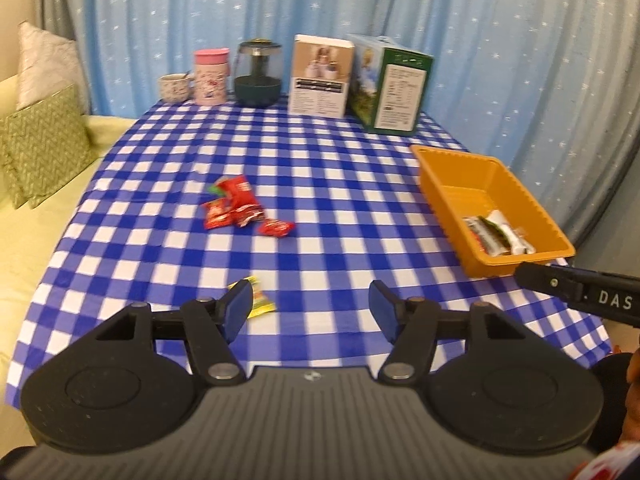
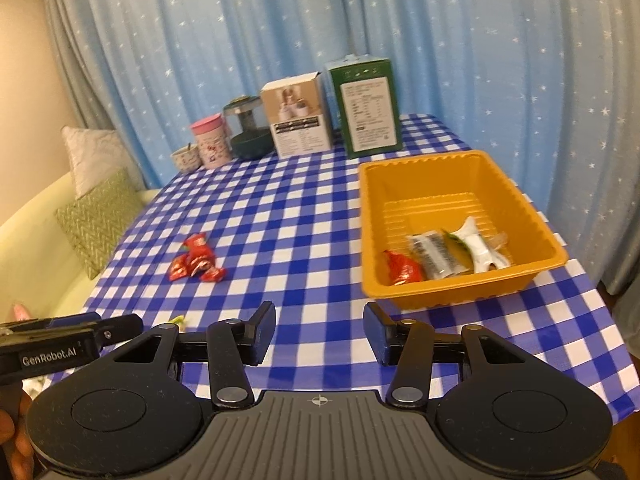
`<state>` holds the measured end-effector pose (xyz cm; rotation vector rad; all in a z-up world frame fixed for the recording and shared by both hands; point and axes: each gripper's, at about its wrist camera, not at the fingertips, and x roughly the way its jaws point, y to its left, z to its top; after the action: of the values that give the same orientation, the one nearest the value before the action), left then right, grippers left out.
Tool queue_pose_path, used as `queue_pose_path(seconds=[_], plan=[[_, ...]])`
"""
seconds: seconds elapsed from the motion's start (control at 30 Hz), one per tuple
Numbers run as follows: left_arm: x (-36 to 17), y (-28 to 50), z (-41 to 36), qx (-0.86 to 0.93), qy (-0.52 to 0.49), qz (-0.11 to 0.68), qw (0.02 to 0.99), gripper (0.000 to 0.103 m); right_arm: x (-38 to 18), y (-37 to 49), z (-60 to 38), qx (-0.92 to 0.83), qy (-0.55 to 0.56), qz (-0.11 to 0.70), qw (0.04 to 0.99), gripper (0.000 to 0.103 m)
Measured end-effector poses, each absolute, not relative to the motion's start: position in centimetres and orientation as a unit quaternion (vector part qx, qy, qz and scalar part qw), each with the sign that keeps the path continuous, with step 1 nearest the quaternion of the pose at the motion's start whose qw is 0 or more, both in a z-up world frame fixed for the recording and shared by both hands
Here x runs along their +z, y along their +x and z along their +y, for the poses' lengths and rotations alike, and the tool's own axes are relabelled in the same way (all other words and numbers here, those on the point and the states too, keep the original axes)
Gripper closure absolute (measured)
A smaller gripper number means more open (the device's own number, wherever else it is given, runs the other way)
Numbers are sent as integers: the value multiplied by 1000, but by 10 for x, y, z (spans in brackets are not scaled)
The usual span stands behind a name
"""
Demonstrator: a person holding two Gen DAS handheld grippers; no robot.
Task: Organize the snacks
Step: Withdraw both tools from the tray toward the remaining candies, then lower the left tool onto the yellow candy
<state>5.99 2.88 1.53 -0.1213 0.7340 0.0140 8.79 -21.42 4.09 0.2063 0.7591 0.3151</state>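
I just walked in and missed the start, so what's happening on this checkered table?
A person with a gripper in each hand is sorting snacks into an orange tray. Both the left gripper and right gripper are open and empty above the near edge of the table. The tray already holds a red packet and some pale wrapped bars. A cluster of red packets and one yellow packet are on the cloth, outside the tray.

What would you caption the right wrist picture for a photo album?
Open right gripper facing an orange tray holding wrapped snacks, red packets waiting on the checkered tablecloth.
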Motion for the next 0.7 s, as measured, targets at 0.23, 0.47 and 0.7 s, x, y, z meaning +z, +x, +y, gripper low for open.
queue_pose_path(seconds=[0.23, 0.47, 0.7], plan=[[7, 58, 49, 29, -74, 366, 927, 42, 31, 87, -201, 162, 90, 378, 907, 54], [-1, 63, 50, 36, -81, 371, 924, 43, 25, 90, -192, 166, 76, 383, 906, 54], [-15, 74, 51, 44, -88, 381, 919, 47, 13, 98, -187, 168, 72, 389, 903, 54]])
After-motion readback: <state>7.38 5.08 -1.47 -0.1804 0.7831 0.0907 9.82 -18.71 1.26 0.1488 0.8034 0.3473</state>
